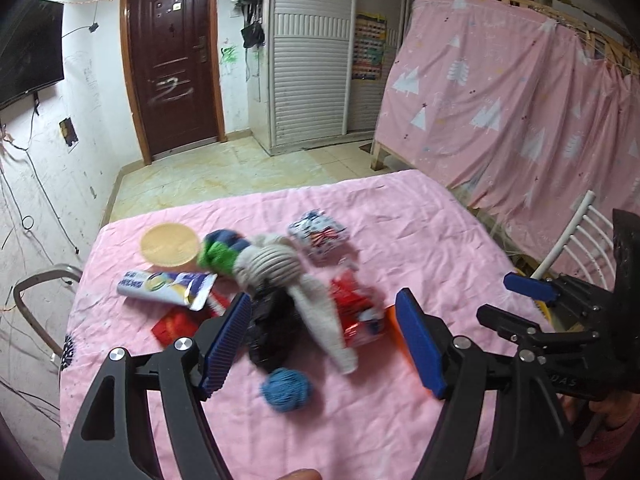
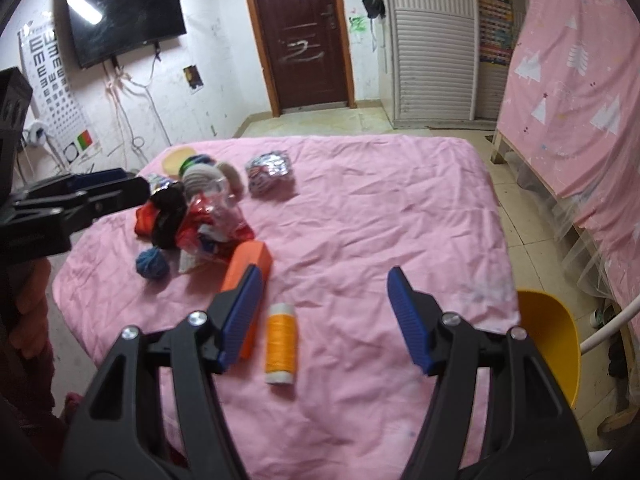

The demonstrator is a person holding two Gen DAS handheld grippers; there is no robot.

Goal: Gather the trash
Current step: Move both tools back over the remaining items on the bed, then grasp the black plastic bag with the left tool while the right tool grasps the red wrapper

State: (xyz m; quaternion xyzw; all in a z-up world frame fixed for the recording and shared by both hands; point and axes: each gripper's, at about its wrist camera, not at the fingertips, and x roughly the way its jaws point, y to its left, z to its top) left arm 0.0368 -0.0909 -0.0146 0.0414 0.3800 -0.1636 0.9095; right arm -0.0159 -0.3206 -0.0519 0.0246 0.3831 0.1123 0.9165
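Hovering over the pink-covered table [image 1: 400, 216], the left gripper [image 1: 324, 344] stood with fingers spread wide, holding nothing; a red wrapper [image 1: 356, 308], black item [image 1: 270, 328] and white sock [image 1: 320, 316] lay between and just beyond its tips. The right gripper [image 2: 324, 316] was likewise spread and empty, an orange thread spool [image 2: 281, 344] lying between its fingers, nearer the left one.

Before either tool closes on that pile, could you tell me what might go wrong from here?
1. The red wrapper lies tangled under the grey sock; the open left tool might grab the sock along with it.
2. The orange thread spool lies on its side in front of the open right tool; a nudge could roll it.
3. The blue yarn ball could also roll off the pink sheet.
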